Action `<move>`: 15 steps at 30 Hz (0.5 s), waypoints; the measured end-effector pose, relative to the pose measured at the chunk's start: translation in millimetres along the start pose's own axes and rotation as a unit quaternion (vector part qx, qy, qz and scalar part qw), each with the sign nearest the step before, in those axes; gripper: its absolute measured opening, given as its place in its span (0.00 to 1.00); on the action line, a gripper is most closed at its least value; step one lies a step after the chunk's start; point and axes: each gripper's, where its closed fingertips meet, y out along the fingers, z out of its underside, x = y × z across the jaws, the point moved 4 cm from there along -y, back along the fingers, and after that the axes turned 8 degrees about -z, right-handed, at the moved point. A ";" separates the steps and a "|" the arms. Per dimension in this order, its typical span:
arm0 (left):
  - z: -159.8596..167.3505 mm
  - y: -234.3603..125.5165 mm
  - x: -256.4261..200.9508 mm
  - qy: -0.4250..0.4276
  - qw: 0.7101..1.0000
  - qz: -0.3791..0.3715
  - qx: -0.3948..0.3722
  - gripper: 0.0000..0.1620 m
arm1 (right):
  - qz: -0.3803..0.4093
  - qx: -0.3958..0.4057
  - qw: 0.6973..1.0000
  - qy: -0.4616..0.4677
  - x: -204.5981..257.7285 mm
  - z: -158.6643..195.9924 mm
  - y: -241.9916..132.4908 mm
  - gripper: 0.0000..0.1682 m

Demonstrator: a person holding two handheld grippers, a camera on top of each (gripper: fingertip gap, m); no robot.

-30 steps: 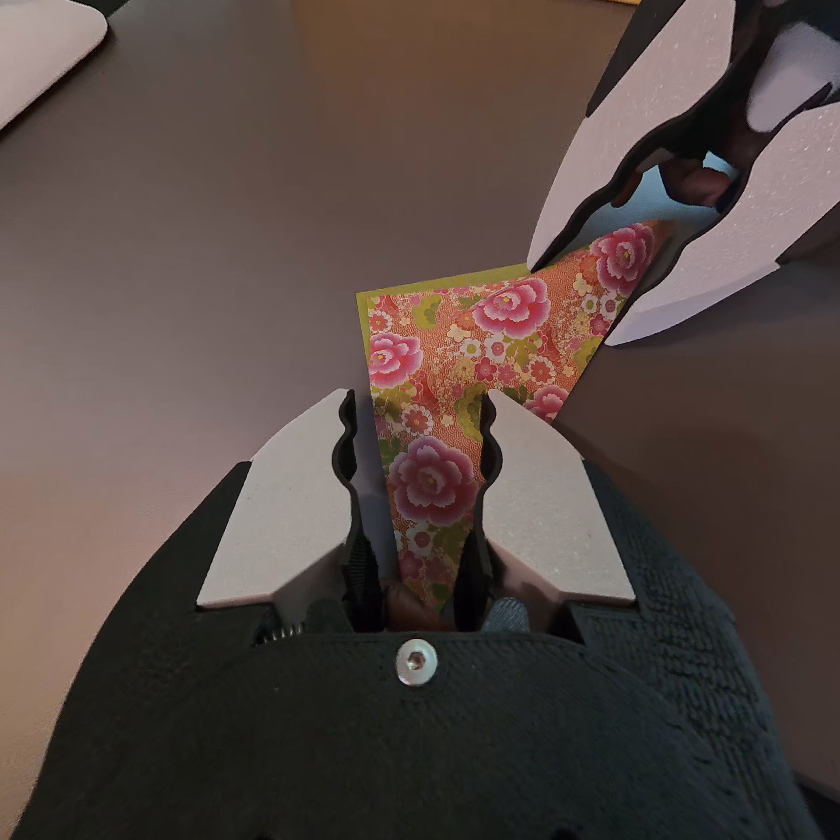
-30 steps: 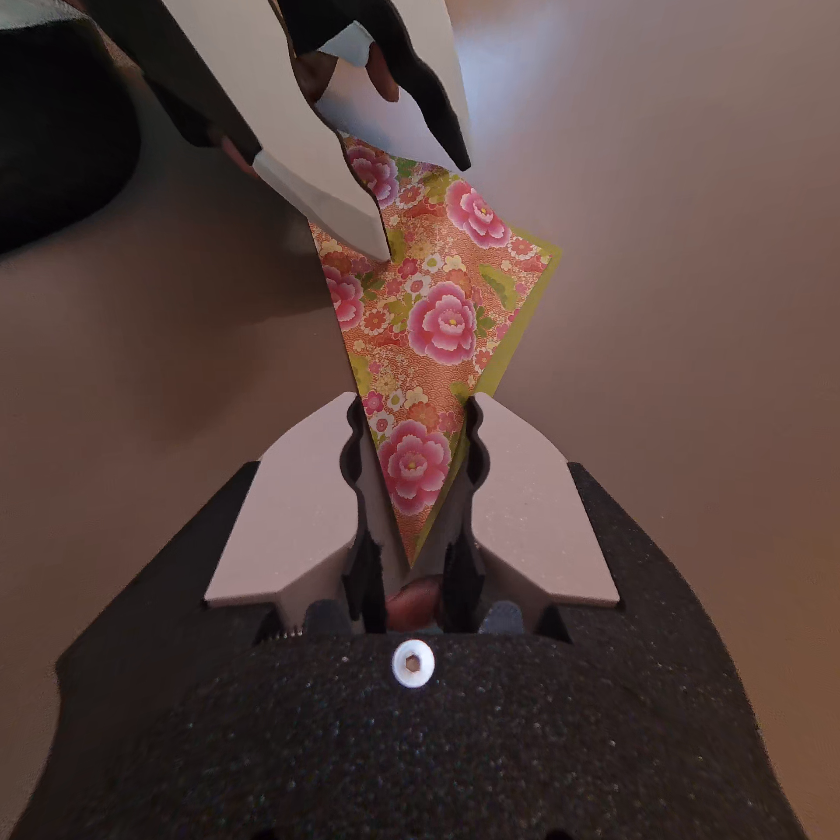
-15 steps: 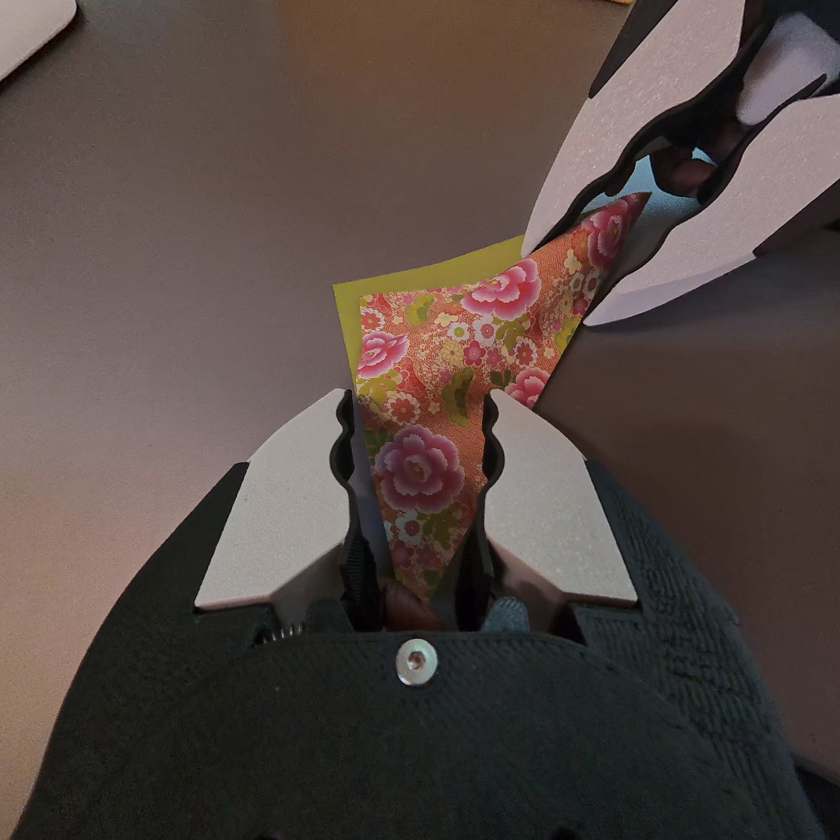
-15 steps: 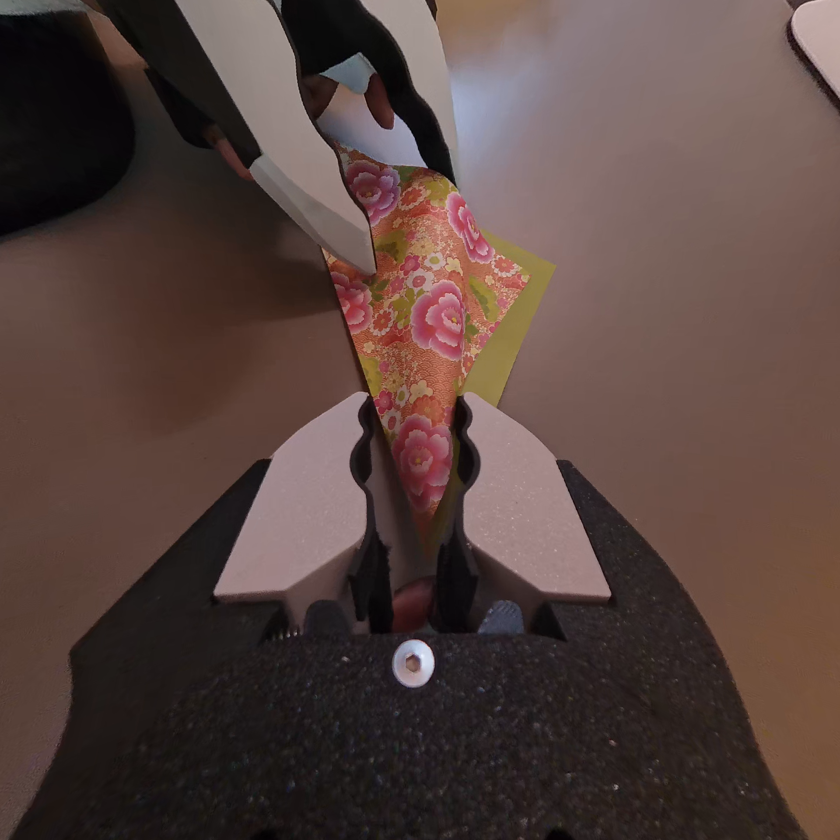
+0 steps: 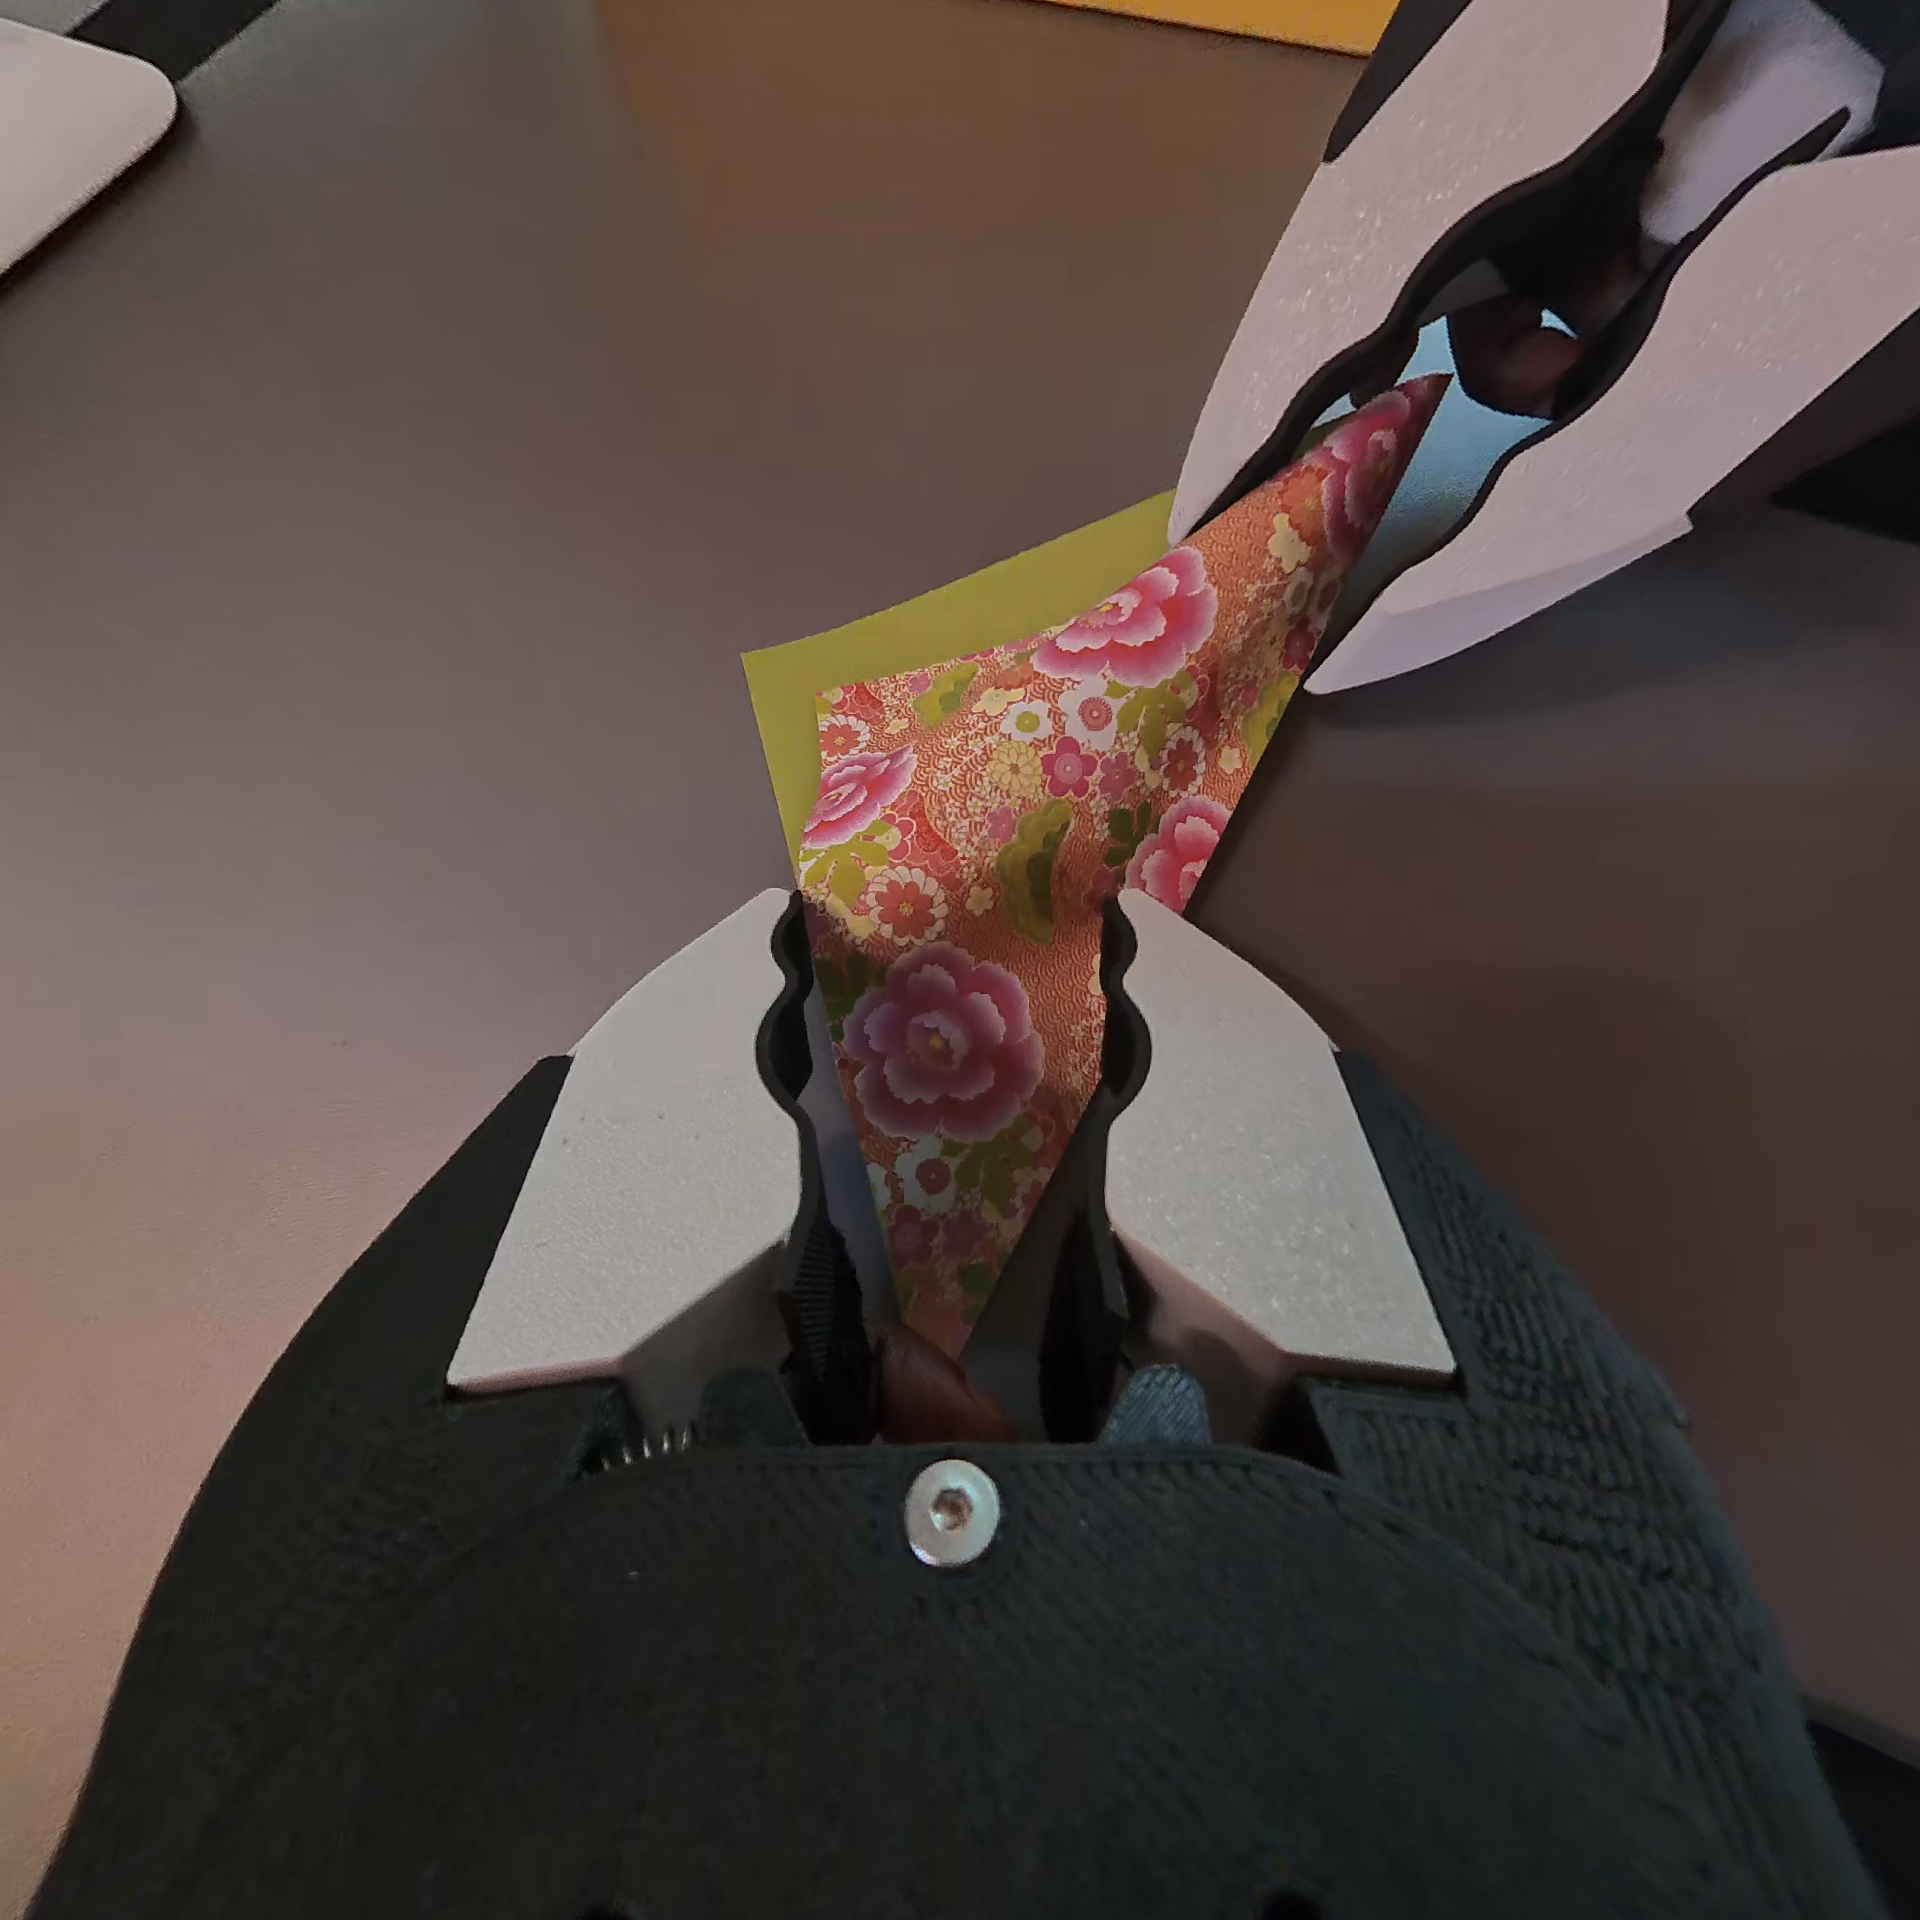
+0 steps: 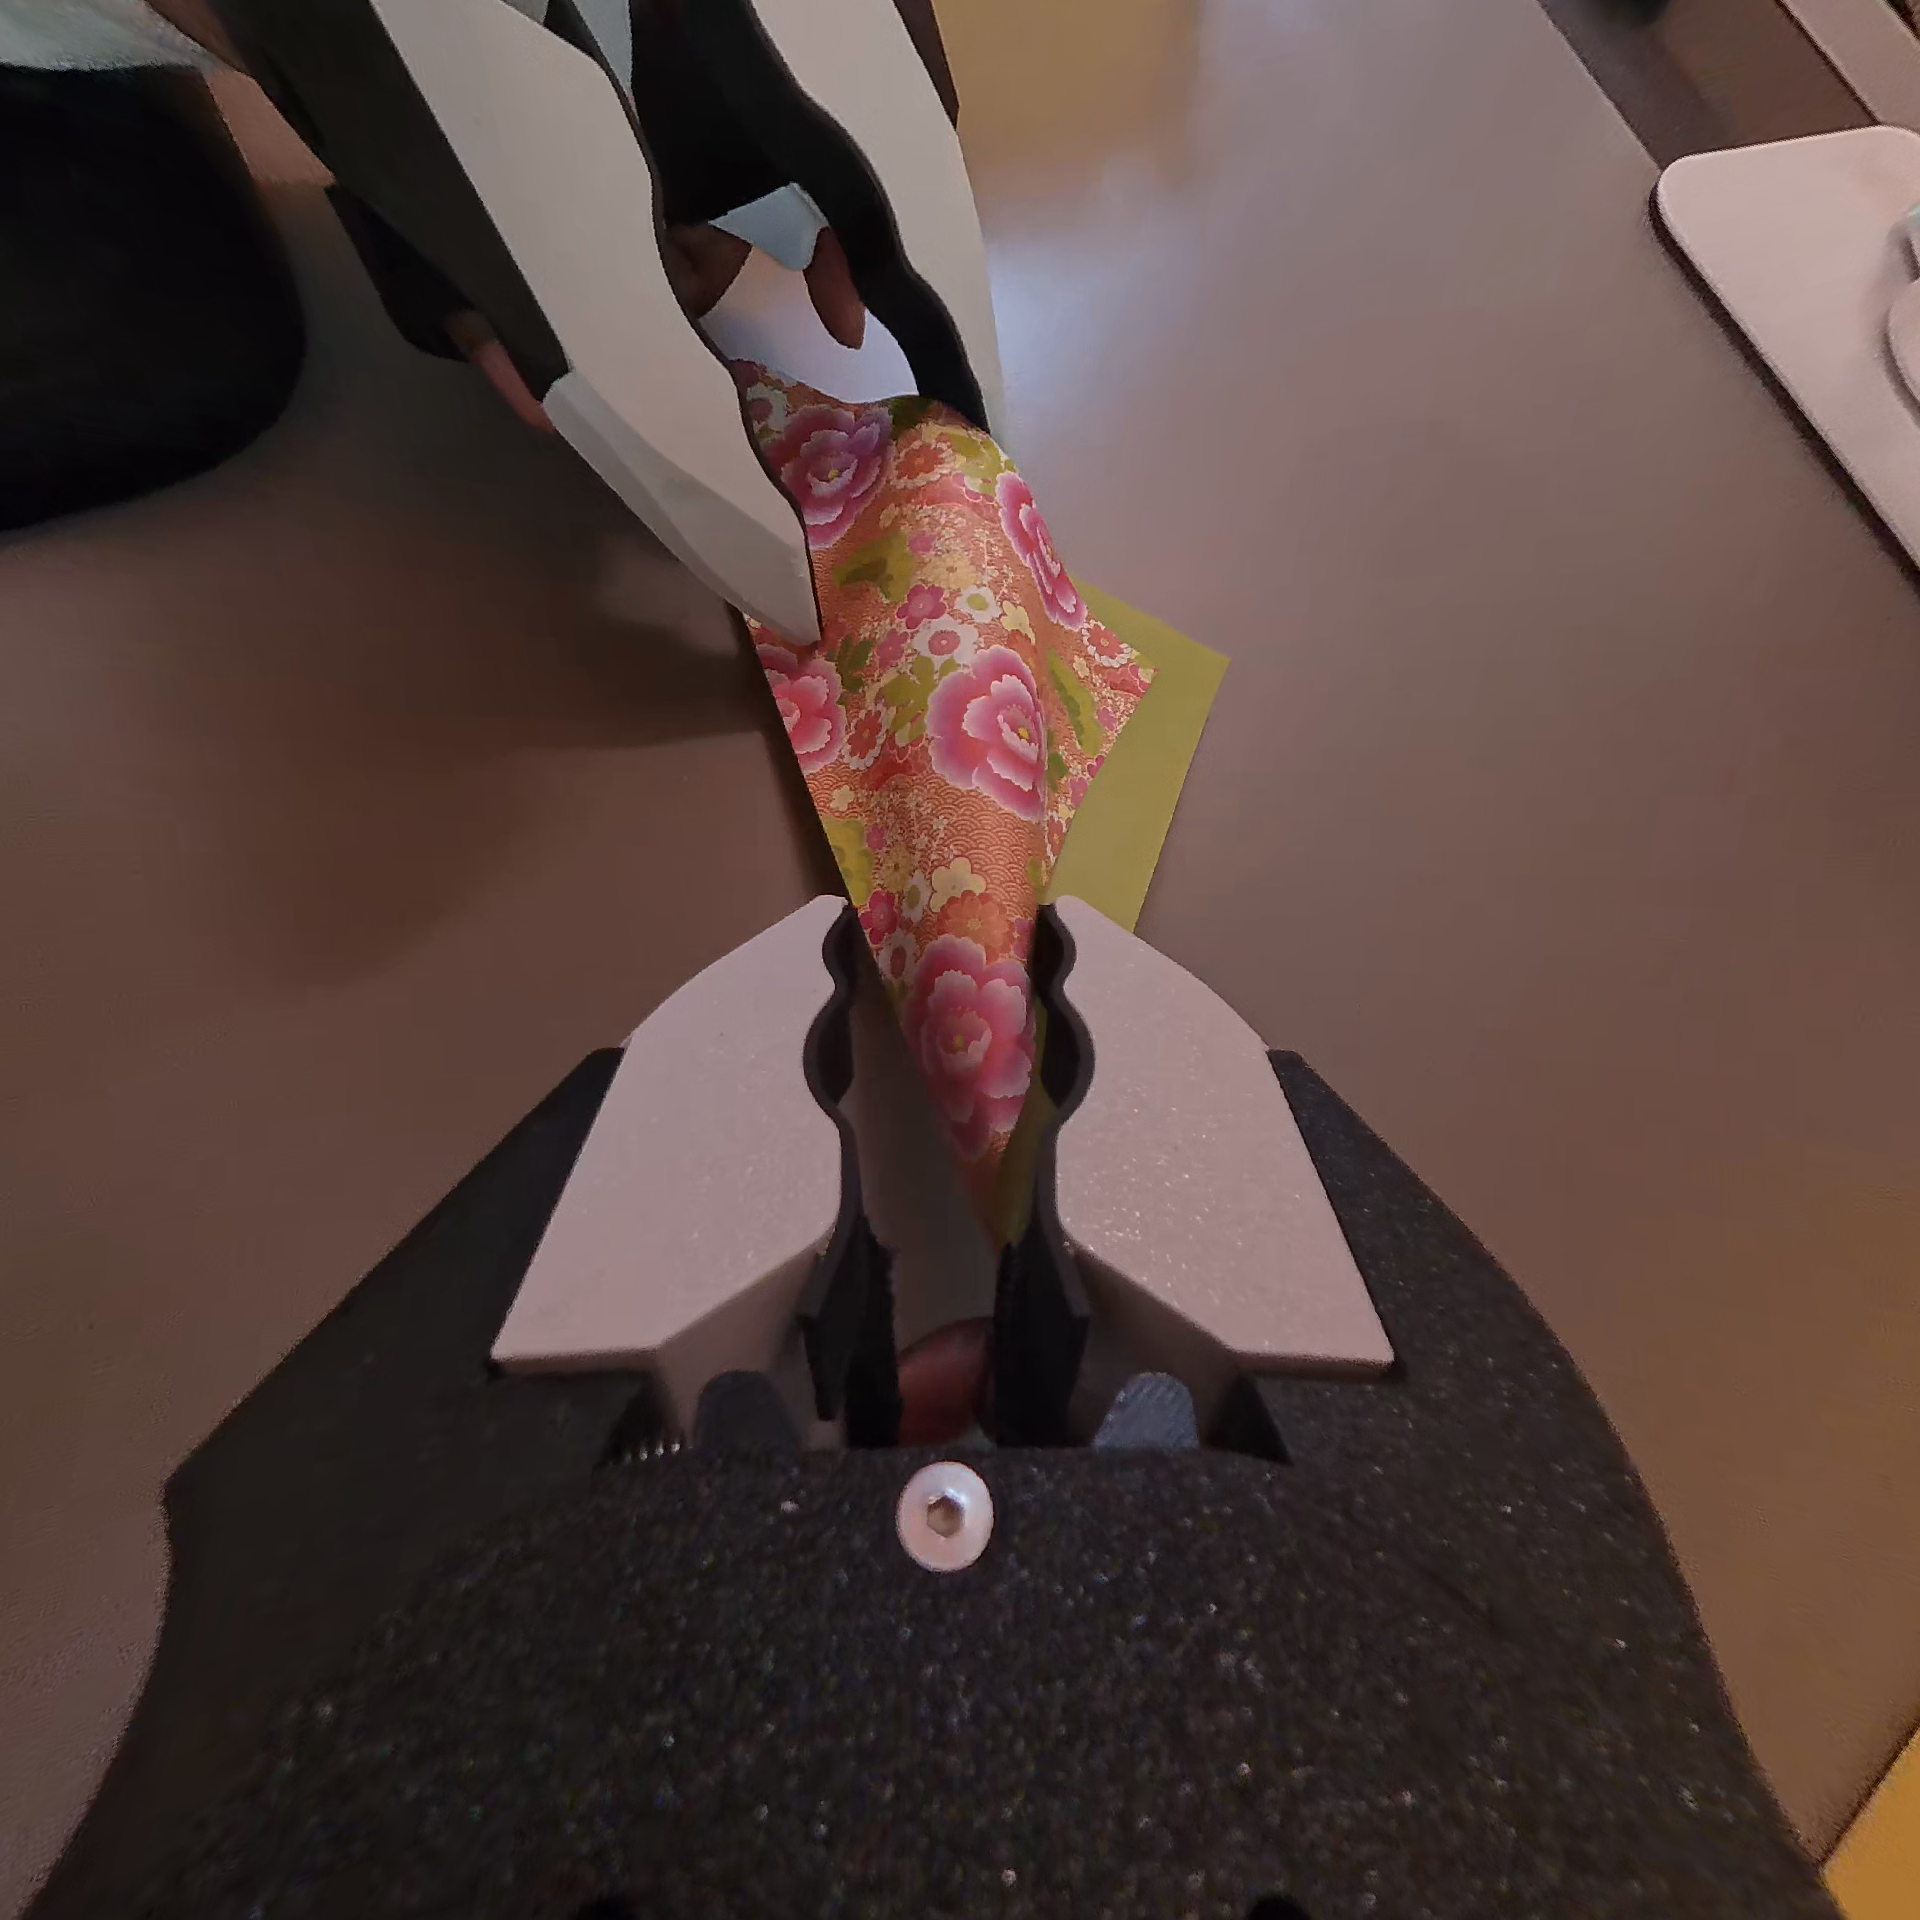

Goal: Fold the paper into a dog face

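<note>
The paper (image 5: 997,790) is folded into a triangle, floral side up, with its yellow-green underside (image 5: 935,634) showing along one edge. It lies on the brown table (image 5: 416,520). My left gripper (image 5: 951,904) is shut on one sharp corner, and my right gripper (image 5: 1252,603) is shut on the opposite corner. In the right wrist view the paper (image 6: 935,727) runs from my right gripper (image 6: 945,904) up to the left gripper (image 6: 891,520). The top layer bows upward between them. Both corner tips are hidden inside the jaws.
A white pad (image 5: 62,135) lies at the far left of the table and shows at the right edge of the right wrist view (image 6: 1787,239). A yellow sheet (image 5: 1247,21) lies at the far edge. A dark object (image 6: 125,312) sits behind the left gripper.
The right gripper's fingers have narrowed on the corner. The floral top layer has bulged up and slid, so more of the yellow-green underside shows.
</note>
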 end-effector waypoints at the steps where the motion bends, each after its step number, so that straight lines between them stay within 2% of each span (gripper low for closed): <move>1: -0.3 -0.3 -0.1 0.002 1.000 -0.001 -0.002 0.33 | 0.002 -0.001 1.000 -0.002 -0.3 -0.3 -0.8 0.20; 15: -4.1 -3.0 0.4 0.020 0.999 -0.012 -0.028 0.31 | 0.011 -0.009 1.000 -0.009 -3.2 -1.4 -7.6 0.20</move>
